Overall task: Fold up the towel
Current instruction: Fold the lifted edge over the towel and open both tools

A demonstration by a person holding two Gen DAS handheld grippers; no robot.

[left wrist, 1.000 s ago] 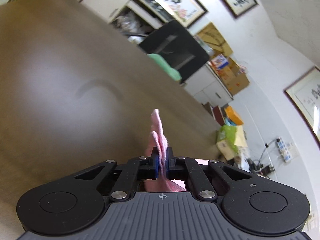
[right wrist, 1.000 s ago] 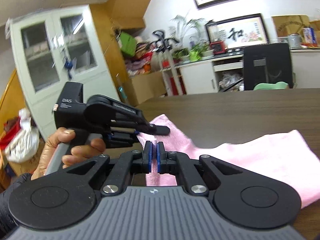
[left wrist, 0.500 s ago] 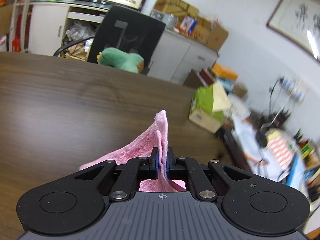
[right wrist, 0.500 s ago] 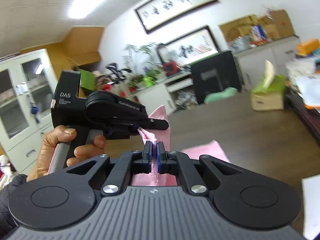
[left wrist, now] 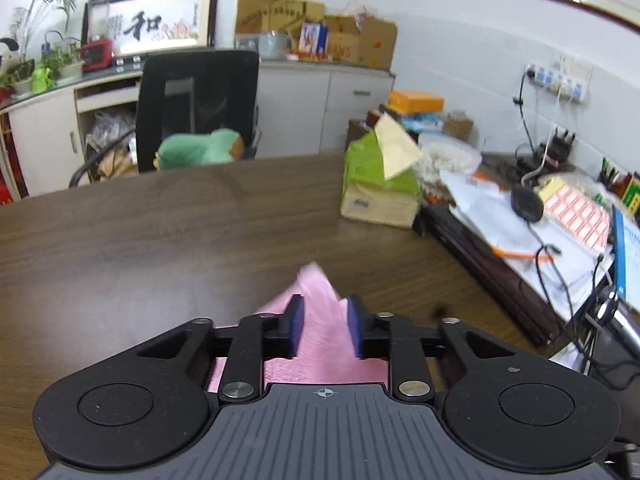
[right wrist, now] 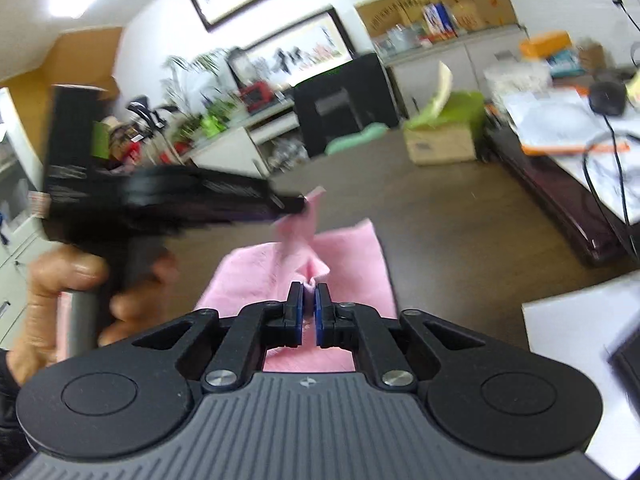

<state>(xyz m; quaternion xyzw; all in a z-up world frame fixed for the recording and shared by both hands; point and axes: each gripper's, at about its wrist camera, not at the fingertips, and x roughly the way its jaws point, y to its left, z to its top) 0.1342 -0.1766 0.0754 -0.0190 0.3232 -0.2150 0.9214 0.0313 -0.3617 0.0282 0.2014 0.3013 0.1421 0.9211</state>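
The pink towel (right wrist: 352, 256) lies partly folded on the dark wooden table (left wrist: 140, 248). My left gripper (left wrist: 325, 320) has its jaws parted, and a pink towel corner (left wrist: 320, 304) stands loose between them. In the right wrist view the left gripper (right wrist: 298, 205) shows blurred at the left, with a towel corner at its tip. My right gripper (right wrist: 307, 300) is shut on a fold of the towel just above the table.
A green tissue box (left wrist: 380, 188) stands on the table's far right. A side desk with papers, a mouse and cables (left wrist: 532, 216) is to the right. A black office chair (left wrist: 196, 104) with a green cushion stands behind the table. A white sheet (right wrist: 580, 344) lies at the right.
Both grippers have carried the towel corners forward and down over the towel. The left gripper's jaws have opened from shut. The right gripper stays shut on the towel.
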